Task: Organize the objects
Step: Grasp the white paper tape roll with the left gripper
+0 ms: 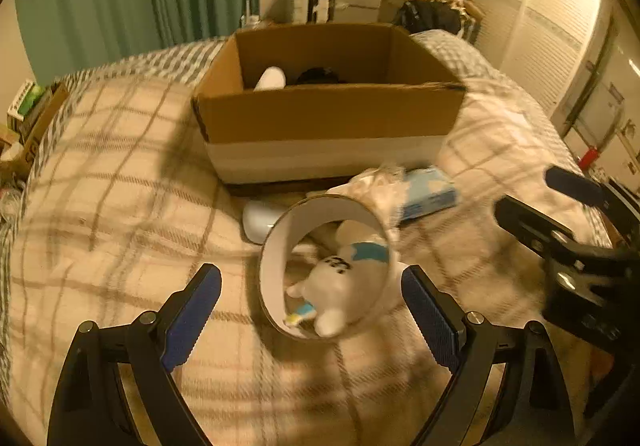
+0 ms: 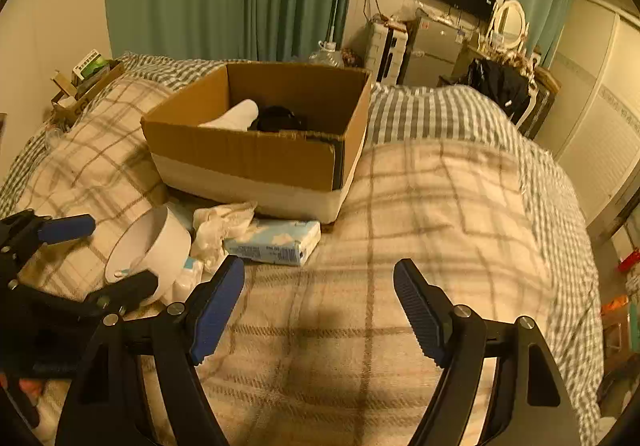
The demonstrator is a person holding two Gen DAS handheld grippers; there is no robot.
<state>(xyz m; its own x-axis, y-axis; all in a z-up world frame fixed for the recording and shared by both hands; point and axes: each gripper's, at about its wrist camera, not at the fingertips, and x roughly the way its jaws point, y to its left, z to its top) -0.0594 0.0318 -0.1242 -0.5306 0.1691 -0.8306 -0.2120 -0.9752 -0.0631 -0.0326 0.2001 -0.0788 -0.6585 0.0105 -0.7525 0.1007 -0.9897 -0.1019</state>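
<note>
As it lies sideways, white tube [image 1: 328, 266] opening faces left hand-held gripper [image 1: 312, 310] — spread.

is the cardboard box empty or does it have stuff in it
Not empty: the open cardboard box holds a white object and a black object.

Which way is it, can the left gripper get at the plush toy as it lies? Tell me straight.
Probably not directly. The left gripper is open right in front of the plush toy, but the toy lies inside a white ring on the blanket, whose wall stands between the fingers and the toy.
</note>
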